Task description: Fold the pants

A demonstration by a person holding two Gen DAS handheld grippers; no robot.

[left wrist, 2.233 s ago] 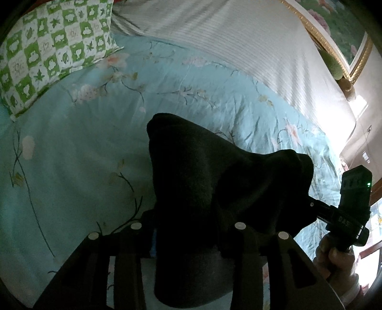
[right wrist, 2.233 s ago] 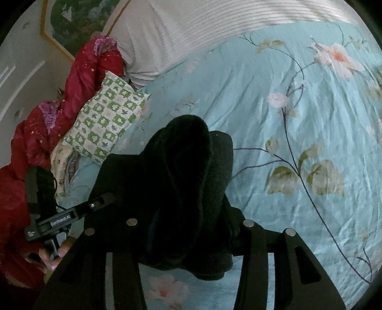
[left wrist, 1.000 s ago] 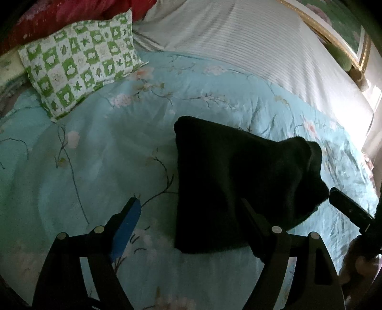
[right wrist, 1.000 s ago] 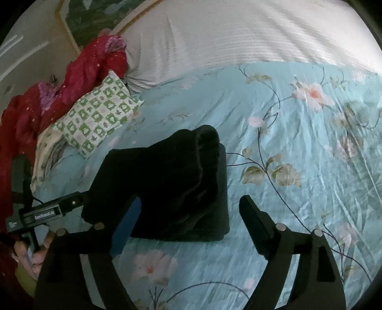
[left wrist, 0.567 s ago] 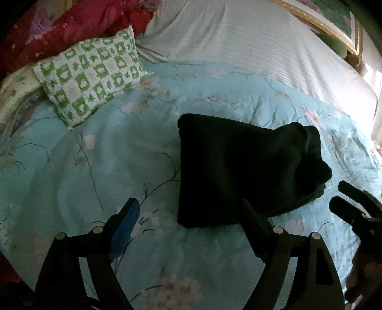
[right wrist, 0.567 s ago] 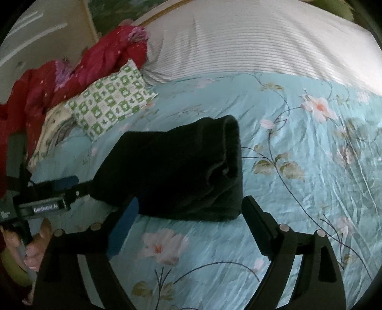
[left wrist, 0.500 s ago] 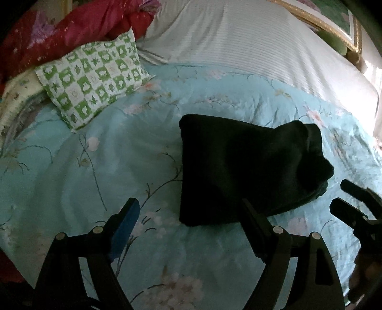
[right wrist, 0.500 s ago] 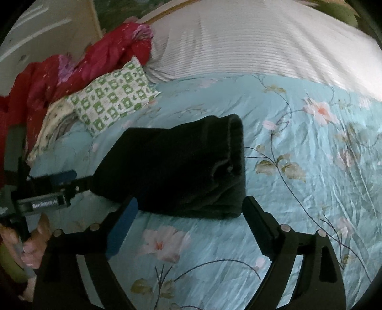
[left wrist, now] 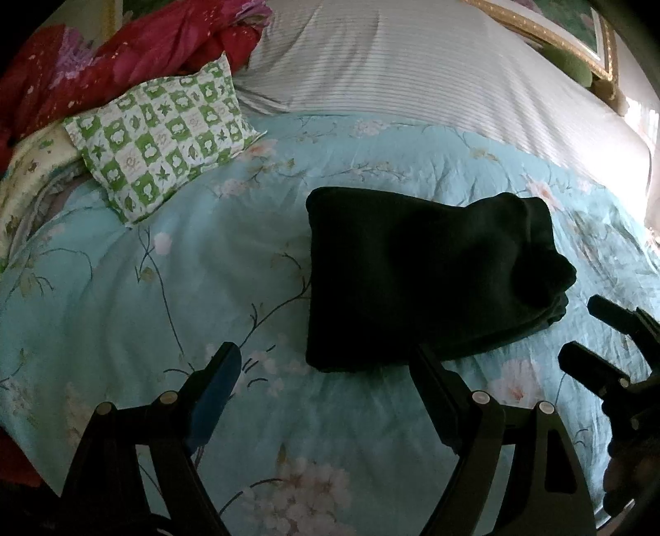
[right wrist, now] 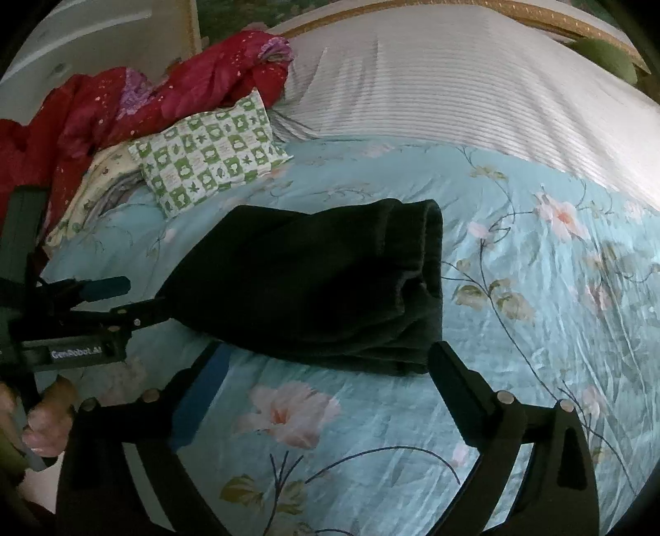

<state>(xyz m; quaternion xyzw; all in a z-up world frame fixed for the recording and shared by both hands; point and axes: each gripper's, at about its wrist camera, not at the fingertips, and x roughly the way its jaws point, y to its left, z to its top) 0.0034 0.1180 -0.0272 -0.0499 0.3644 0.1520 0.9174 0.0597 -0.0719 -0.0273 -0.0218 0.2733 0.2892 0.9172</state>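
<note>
The black pants (left wrist: 412,280) lie folded into a thick rectangle on the teal floral bedspread (left wrist: 165,288). My left gripper (left wrist: 324,363) stands open just short of their near edge, with its right finger over the near corner and nothing gripped. In the right wrist view the pants (right wrist: 313,280) lie just beyond my right gripper (right wrist: 330,358), whose jaws are opening wide with nothing between them. Each gripper shows in the other's view: the right gripper (left wrist: 594,334) at the pants' right end, the left gripper (right wrist: 123,299) at their left end.
A green-and-white checked pillow (left wrist: 165,136) and a red quilt (left wrist: 123,49) lie at the far left of the bed. A striped white sheet (left wrist: 412,74) covers the far side, below a gold-framed picture (left wrist: 577,24). A hand (right wrist: 45,416) holds the left gripper's handle.
Both grippers were shut on the lifted pants; they let go and drew back. The pants now rest flat on the bedspread, and both pairs of jaws stand wide.
</note>
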